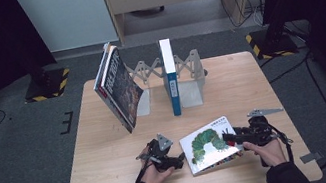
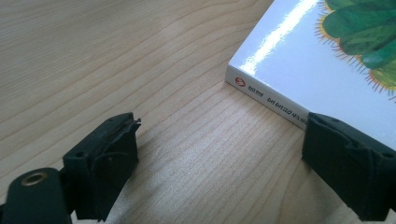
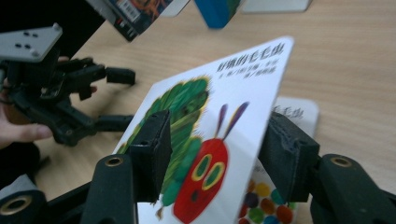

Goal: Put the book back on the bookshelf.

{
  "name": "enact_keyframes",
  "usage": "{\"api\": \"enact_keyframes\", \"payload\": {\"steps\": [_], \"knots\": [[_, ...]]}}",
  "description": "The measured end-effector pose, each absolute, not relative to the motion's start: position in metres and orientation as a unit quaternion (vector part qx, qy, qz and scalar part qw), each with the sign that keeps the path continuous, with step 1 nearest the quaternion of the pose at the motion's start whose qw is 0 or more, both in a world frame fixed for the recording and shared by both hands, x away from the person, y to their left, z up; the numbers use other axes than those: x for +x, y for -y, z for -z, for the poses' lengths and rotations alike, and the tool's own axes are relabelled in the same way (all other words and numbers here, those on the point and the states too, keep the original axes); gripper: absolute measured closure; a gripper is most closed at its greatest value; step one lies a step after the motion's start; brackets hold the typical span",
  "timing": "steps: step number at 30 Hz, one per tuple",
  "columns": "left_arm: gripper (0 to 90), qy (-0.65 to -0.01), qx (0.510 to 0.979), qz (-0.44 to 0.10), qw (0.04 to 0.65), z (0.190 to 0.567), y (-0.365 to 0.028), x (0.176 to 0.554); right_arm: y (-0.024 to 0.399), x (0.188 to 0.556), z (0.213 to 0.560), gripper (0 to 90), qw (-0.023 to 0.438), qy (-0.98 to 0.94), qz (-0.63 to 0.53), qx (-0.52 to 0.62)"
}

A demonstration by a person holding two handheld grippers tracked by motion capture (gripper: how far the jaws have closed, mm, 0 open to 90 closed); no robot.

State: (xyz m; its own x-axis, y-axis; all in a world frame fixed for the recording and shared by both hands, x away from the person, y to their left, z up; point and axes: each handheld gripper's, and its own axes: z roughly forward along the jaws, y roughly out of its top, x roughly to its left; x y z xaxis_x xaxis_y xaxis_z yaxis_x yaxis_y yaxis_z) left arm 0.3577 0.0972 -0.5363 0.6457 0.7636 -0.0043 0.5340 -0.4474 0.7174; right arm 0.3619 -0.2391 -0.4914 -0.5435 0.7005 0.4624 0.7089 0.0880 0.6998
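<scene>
**Thin glossy picture book, cover raised at the near edge of the table**

The picture book (image 1: 208, 144) lies flat on the wooden table (image 1: 110, 146), at about 5 o'clock from the table's middle, close to the person. It looks light and rather small. The cover (image 3: 233, 93) is stiff, smooth board with a shiny white coat, so I think the pads can slip on it if the grip is weak. The corners are sharp and the spine is narrow and flat, with small print on it.

The right gripper (image 1: 225, 137) comes from 3 o'clock of the book. Its jaws stand half wide, one on each side of the raised, tilted cover; I cannot tell if the pads really press on it. Coloured dots of an inner page show under the cover.

The left gripper (image 1: 181, 159) waits at 9 o'clock of the book, jaws wide and holding nothing, just beside the spine corner.

A good place to hold is probably the whole closed book near the spine, where it does not bend. One cover alone may fold or swing.

At 12 o'clock, a grey metal bookstand (image 1: 187, 67) holds a blue book (image 1: 170, 77) upright and a dark book (image 1: 117, 87) leaning.
</scene>
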Motion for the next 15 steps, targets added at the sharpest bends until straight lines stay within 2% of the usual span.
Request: {"api": "enact_keyframes", "payload": {"steps": [9, 15], "knots": [[8.9, -0.388, 0.835, -0.162, 0.354, 0.5363, -0.0973, 0.3578, 0.2358, 0.3652, 0.4949, 51.3, 0.006, 0.749, 0.463, -0.474], [1.8, -0.393, 0.837, -0.159, 0.346, 0.537, -0.097, 0.3592, 0.2316, 0.3711, 0.5004, 53.7, 0.023, 0.754, 0.453, -0.476]]}}
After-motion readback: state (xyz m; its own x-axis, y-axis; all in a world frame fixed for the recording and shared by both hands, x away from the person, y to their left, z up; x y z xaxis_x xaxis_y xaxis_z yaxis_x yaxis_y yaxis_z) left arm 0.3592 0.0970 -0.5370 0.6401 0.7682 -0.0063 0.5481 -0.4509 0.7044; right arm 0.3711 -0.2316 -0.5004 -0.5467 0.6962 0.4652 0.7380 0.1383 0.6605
